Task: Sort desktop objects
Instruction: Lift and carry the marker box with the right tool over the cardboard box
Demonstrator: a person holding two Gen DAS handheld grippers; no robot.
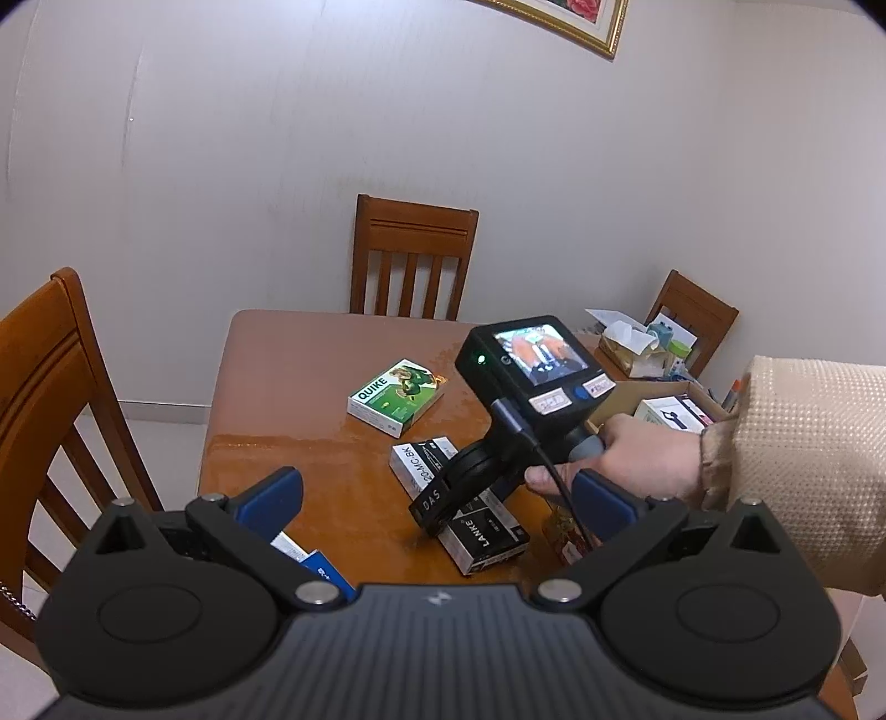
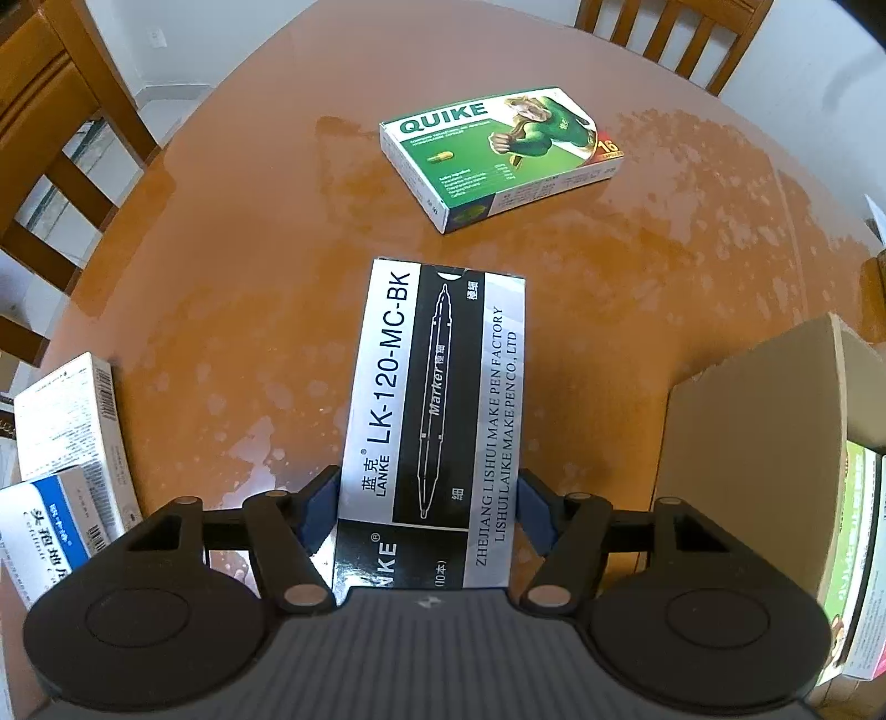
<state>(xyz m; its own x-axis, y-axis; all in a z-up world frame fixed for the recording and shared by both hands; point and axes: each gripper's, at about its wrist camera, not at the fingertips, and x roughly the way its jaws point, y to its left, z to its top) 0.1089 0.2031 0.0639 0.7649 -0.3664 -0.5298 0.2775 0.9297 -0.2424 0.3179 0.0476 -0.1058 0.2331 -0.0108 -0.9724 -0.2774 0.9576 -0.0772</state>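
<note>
R gripper [image 2: 426, 515] clamps marker box [image 2: 437, 399] by its sides, pads touching, box over table [image 2: 221, 310] centre. L gripper [image 1: 437, 498] wide apart, nothing between. Green box [image 2: 498, 155] lies beyond; carton [image 2: 742, 443] at right.

Three wooden chairs [image 1: 412, 260], gold-framed picture [image 1: 576, 22], white wall [image 1: 277, 138]
</note>
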